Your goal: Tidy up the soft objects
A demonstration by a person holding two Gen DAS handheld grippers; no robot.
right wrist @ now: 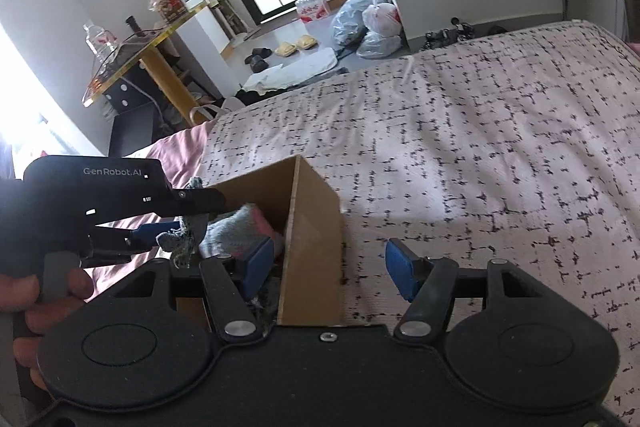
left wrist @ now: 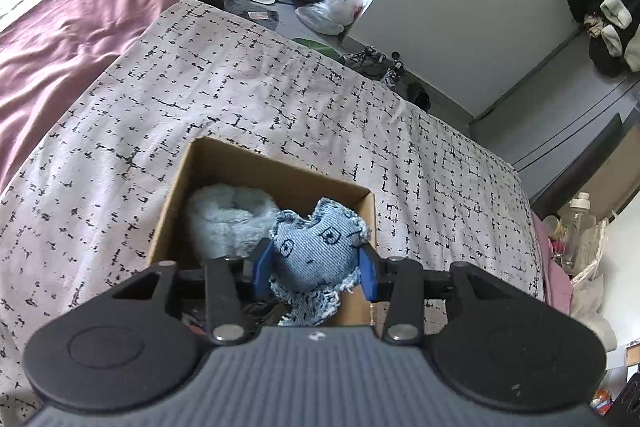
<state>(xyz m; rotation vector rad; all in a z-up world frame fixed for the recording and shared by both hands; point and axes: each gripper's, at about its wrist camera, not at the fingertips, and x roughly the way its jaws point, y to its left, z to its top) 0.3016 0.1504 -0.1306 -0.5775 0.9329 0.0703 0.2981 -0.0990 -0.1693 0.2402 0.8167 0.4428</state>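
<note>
A bed covered by a white blanket with a black dashed grid (left wrist: 248, 79) fills most of the view, and an open brown cardboard box (left wrist: 240, 167) is sat on it. A fluffy pale-blue plush (left wrist: 228, 219) is tucked inside the box. A frayed denim doll with a drawn-on face (left wrist: 316, 251) is clamped by the left gripper (left wrist: 316, 267) just over the box. The right gripper (right wrist: 328, 267) is held spread apart astride the box's wall, nothing gripped.
</note>
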